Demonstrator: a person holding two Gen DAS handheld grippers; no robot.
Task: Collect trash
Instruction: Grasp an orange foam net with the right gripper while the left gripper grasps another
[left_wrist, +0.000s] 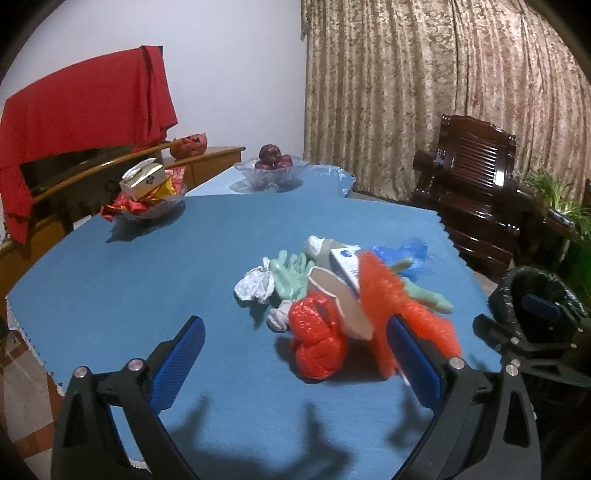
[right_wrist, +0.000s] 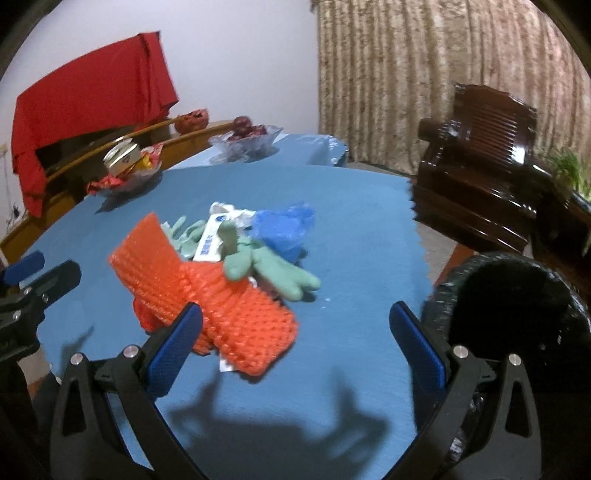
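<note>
Holding both grippers with fingers spread wide and empty, we face the trash pile (left_wrist: 332, 291) on the blue tabletop (left_wrist: 166, 266). We take the orange foam net (right_wrist: 207, 291) as landmark: the left gripper (left_wrist: 295, 365) hovers just in front of it, its right finger (left_wrist: 413, 362) overlapping the net's near end; the right gripper (right_wrist: 295, 350) has its left finger (right_wrist: 173, 350) over the net's near edge. Behind the net lie green gloves (right_wrist: 273, 269), a white carton (right_wrist: 210, 240) and a blue plastic bag (right_wrist: 284, 229); left of it, crumpled tissue (left_wrist: 255, 286). Right of the net, off the tabletop edge, stands the black-lined bin (right_wrist: 509, 306). Far beyond the net sits a glass bowl of fruit (left_wrist: 271, 166).
</note>
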